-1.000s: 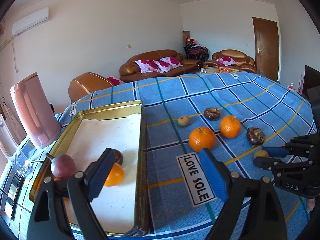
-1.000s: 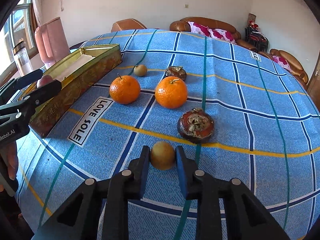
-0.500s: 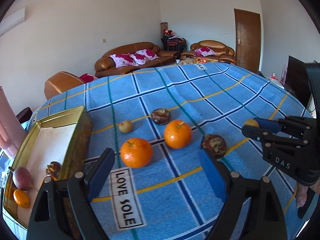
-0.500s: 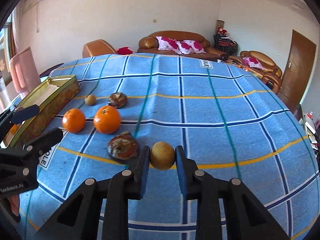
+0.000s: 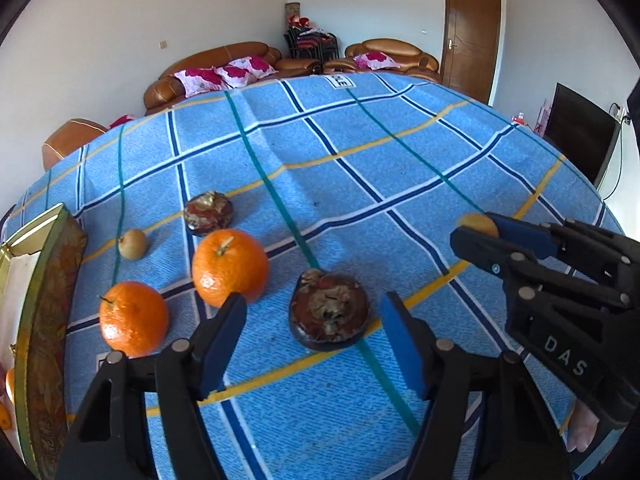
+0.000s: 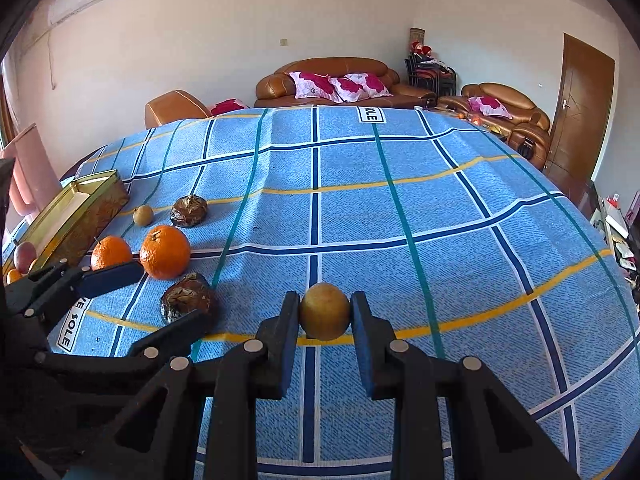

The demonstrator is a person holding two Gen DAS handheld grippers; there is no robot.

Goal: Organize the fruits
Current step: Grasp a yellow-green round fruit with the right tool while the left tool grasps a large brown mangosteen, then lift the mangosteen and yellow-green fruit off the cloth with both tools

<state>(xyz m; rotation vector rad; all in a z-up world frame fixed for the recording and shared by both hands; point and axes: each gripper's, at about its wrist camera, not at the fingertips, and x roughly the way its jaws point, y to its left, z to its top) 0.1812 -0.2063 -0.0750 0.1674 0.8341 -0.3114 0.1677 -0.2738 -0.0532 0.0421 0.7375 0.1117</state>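
Observation:
My left gripper (image 5: 312,344) hovers over a dark brown wrinkled fruit (image 5: 328,312) on the blue checked cloth. Its jaws are closing with the fruit between the blue pads (image 5: 224,336), and a gap shows on each side. My right gripper (image 6: 325,316) is shut on a small round yellow-brown fruit (image 6: 324,311), held above the cloth to the right of the fruit row. Two oranges (image 5: 230,266) (image 5: 134,318), a second dark fruit (image 5: 209,213) and a small yellowish fruit (image 5: 134,243) lie left of the left gripper.
A gold tin tray (image 6: 84,204) stands at the cloth's left edge, with a purple fruit (image 6: 24,254) and small orange ones inside. A pink jug (image 6: 28,176) stands behind it. Sofas and a door are beyond the table.
The left gripper swung right from over the tin to the dark brown fruit, and its jaws narrowed. The right gripper carried the yellow-brown fruit right, away from the fruit row.

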